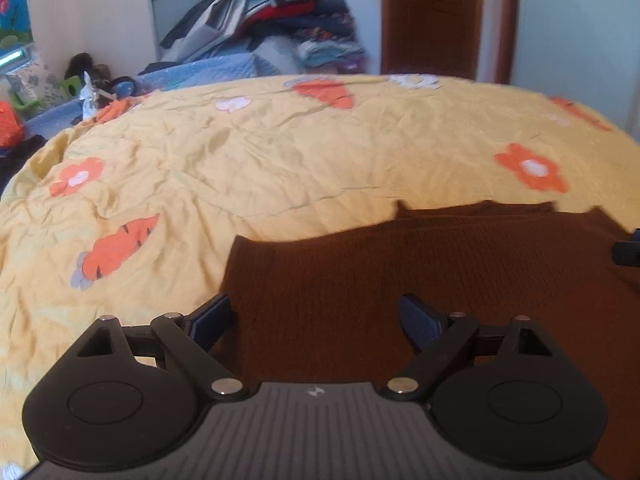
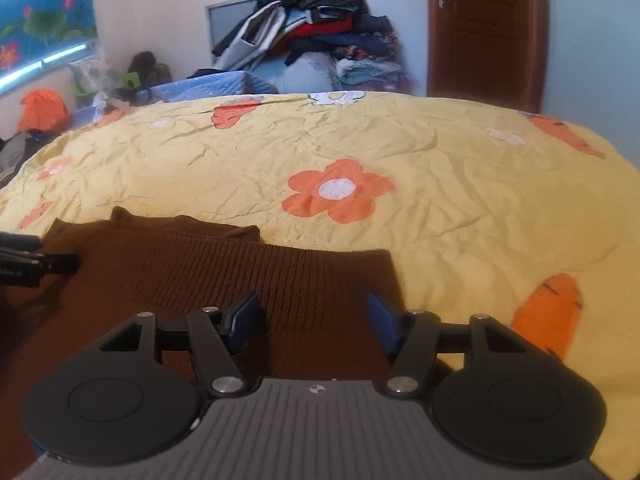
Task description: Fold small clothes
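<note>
A brown knit top (image 1: 420, 280) is lying flat on the bed (image 1: 280, 168), its long axis running side to side between the 2 grippers. The left gripper (image 1: 316, 316) is hanging over its left end, jaws wide and empty; the right gripper (image 2: 312, 316) over its right end, jaws parted, holding nothing.

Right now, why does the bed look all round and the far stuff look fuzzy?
Left wrist view: the fisheye lens bends the yellow flowered bedspread into a dome, and the heaped clothes pile looks smeared. Right wrist view: the same bulge, the brown wooden door curves, and the brown ribbed knit garment looks sharper.
</note>
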